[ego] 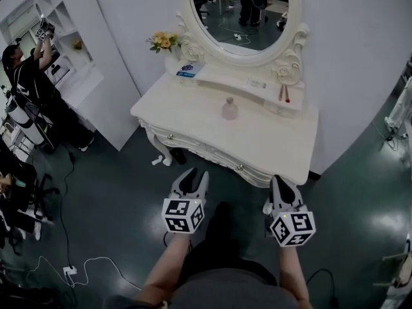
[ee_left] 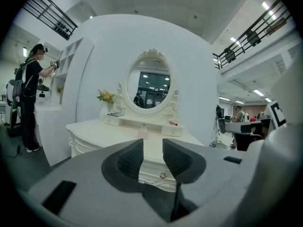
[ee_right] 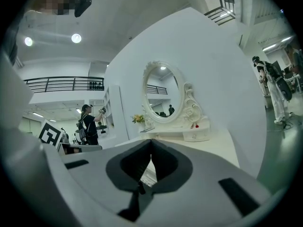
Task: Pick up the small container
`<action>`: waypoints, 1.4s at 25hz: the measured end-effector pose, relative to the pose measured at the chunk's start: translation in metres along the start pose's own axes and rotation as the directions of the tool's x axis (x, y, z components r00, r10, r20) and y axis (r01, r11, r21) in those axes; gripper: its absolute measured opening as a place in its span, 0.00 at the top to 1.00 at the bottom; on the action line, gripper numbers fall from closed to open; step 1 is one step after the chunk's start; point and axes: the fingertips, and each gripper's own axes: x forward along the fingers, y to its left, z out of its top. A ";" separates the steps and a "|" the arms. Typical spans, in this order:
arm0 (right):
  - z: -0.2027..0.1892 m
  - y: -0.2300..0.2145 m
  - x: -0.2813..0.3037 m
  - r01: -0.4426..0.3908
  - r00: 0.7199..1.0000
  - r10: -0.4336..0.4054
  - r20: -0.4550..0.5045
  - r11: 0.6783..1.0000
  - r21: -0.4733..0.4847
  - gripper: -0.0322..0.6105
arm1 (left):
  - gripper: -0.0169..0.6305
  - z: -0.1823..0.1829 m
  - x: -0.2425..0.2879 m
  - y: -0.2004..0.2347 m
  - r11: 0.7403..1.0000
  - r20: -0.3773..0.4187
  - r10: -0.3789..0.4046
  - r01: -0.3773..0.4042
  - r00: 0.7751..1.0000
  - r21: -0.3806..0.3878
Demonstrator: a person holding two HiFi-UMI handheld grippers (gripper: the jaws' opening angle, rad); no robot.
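Note:
The small container (ego: 230, 109), a pale pink bottle with a stopper, stands upright near the middle of the white dressing table (ego: 277, 143). In the left gripper view the container (ee_left: 143, 132) shows small and far off, just above the gap between the jaws. My left gripper (ego: 193, 176) (ee_left: 152, 148) hangs short of the table's front edge, open, with nothing between its pads. My right gripper (ego: 281, 184) (ee_right: 151, 143) is level with it to the right, just off the table's front edge, its tips touching, shut and empty.
An oval mirror (ego: 241, 11) rises at the back of the table, with a flower bunch (ego: 164, 40), a blue-printed box (ego: 187, 69) and small red items (ego: 284, 94) on its low shelf. A person (ego: 32, 76) works at white shelving to the left. A cable (ego: 84, 266) lies on the dark floor.

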 end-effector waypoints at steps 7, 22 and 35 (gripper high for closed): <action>0.004 -0.018 0.020 0.035 0.999 -0.035 0.002 0.999 0.009 0.94 | 0.72 0.002 0.038 0.008 1.000 -0.022 -0.016 0.016 1.000 -0.002; 0.018 -0.066 0.127 0.092 0.996 -0.092 -0.001 0.995 0.027 0.94 | 0.65 0.028 0.170 0.047 0.997 -0.050 -0.071 0.073 0.996 0.023; 0.028 -0.087 0.189 0.187 0.982 -0.187 0.000 0.982 0.039 0.94 | 0.64 0.034 0.265 0.065 0.985 -0.117 -0.162 0.167 0.980 0.034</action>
